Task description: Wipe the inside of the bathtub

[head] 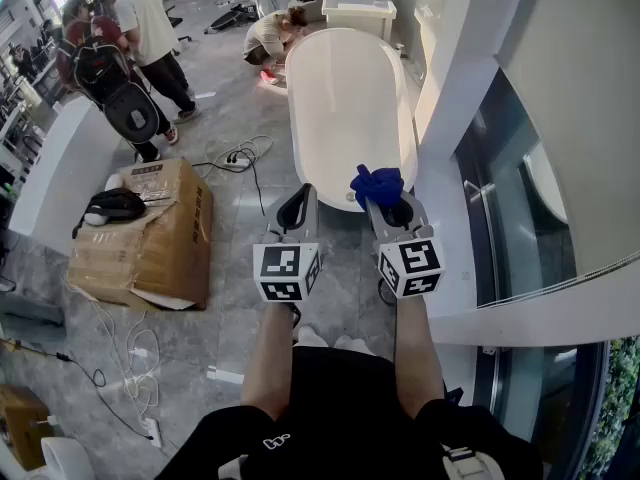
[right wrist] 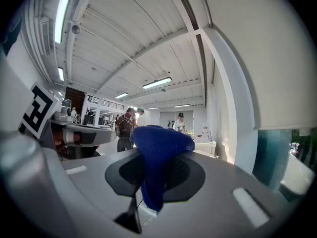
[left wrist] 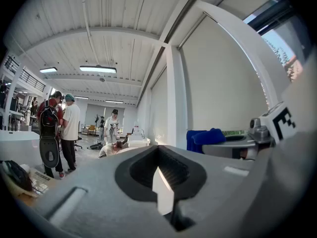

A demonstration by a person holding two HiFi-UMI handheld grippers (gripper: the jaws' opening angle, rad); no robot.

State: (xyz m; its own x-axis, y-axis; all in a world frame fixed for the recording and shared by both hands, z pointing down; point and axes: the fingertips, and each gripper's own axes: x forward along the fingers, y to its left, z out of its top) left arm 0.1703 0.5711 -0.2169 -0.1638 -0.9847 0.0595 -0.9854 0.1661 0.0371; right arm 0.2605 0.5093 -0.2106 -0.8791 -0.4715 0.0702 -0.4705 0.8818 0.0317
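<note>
A long white bathtub stands on the grey floor ahead, its near end just beyond both grippers. My right gripper is held over that near rim, shut on a blue cloth that bunches up from its tips. In the right gripper view the blue cloth hangs between the black pads of the right gripper. My left gripper is beside it, short of the tub, shut with nothing in it. The left gripper points level into the room, and the blue cloth shows at its right.
A cardboard box with a black bag on it lies to the left, with cables on the floor near it. A white column and wall run along the tub's right. People stand far left; one crouches at the tub's far end.
</note>
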